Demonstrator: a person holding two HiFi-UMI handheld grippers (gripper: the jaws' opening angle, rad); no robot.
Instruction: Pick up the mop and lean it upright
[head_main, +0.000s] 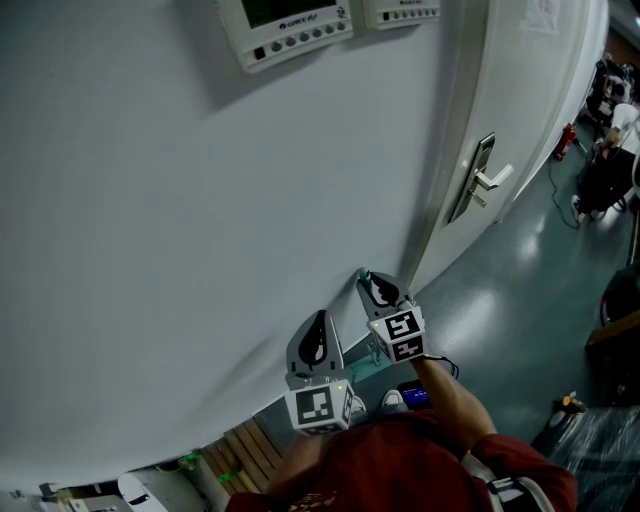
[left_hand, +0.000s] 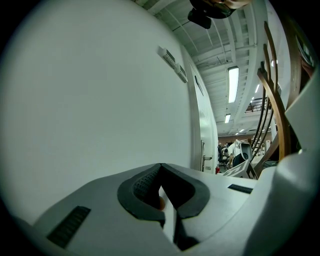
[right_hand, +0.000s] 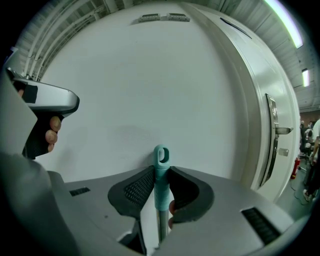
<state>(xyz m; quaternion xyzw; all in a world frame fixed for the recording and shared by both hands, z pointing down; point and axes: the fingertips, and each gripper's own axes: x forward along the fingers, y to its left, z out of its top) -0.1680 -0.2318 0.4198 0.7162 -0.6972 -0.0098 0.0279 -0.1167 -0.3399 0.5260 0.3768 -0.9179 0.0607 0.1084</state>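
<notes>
White wall (head_main: 200, 200) with 2 control panels (head_main: 285, 25), white door (head_main: 530, 100), glossy grey-green floor (head_main: 500, 320)

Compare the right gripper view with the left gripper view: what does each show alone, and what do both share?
Right gripper view only: the teal mop handle, its hanging loop poking past the tips, clamped in the right gripper. Left gripper view only: the left gripper, shut with nothing held, and a brown curved frame at the right edge. Both: the white wall and the door with its lever handle.
</notes>
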